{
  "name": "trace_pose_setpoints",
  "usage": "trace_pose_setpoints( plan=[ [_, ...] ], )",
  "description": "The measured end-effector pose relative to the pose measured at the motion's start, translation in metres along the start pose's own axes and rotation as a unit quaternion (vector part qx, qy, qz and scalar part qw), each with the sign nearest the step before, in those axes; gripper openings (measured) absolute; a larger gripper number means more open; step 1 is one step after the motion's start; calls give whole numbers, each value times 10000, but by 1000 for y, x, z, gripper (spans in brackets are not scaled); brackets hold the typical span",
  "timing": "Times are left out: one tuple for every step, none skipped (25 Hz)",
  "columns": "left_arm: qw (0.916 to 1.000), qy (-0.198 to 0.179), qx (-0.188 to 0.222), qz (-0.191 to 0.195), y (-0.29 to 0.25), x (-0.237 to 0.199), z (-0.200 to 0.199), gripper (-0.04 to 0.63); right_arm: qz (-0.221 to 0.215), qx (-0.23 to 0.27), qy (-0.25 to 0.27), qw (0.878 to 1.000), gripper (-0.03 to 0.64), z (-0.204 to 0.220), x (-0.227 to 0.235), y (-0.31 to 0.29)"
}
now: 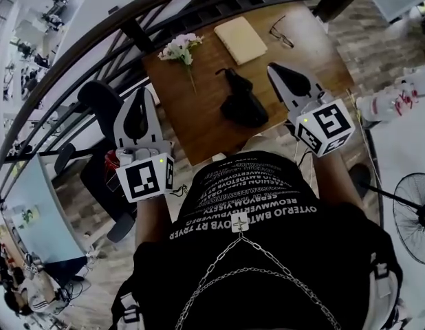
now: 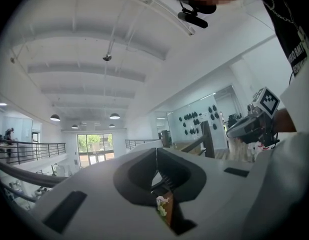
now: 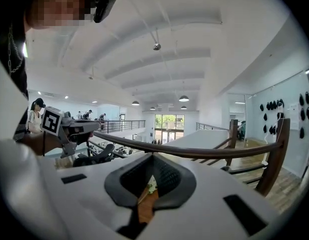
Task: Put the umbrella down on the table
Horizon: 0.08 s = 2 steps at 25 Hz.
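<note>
A black folded umbrella [image 1: 238, 100] lies on the brown wooden table [image 1: 199, 126], near its front edge. My right gripper [image 1: 276, 69] hovers just right of the umbrella, shut and holding nothing. My left gripper [image 1: 139, 93] is off the table's left edge, apart from the umbrella, its jaws together and empty. In the right gripper view the jaws [image 3: 152, 156] meet over a strip of table and flowers. Pointing level, the left gripper [image 2: 156, 151] faces out into the hall.
On the table lie a bunch of pale flowers [image 1: 181, 47], a tan notebook [image 1: 240, 38] and glasses [image 1: 281, 33]. A dark railing [image 1: 130, 19] curves behind the table. A black chair [image 1: 102, 102] stands at the left, a floor fan [image 1: 415, 215] at the right.
</note>
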State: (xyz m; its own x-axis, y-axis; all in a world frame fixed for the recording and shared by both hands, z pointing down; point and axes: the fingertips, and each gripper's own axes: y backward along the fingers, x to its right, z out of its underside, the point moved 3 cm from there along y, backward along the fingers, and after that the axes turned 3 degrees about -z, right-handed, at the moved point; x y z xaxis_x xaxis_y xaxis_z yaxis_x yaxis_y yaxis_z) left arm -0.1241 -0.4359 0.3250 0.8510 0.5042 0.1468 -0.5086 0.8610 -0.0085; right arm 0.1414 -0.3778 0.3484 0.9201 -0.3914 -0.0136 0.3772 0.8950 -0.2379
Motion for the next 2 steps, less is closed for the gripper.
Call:
trace_pose_setpoints(
  plan=[
    [10000, -5, -2, -14, -1, 1, 1, 31, -20, -22, -14, 10000, 15, 2, 1, -1],
    [10000, -10, -5, -29, -3, 3, 1, 31, -43, -46, -29, 10000, 15, 5, 3, -2]
  ],
)
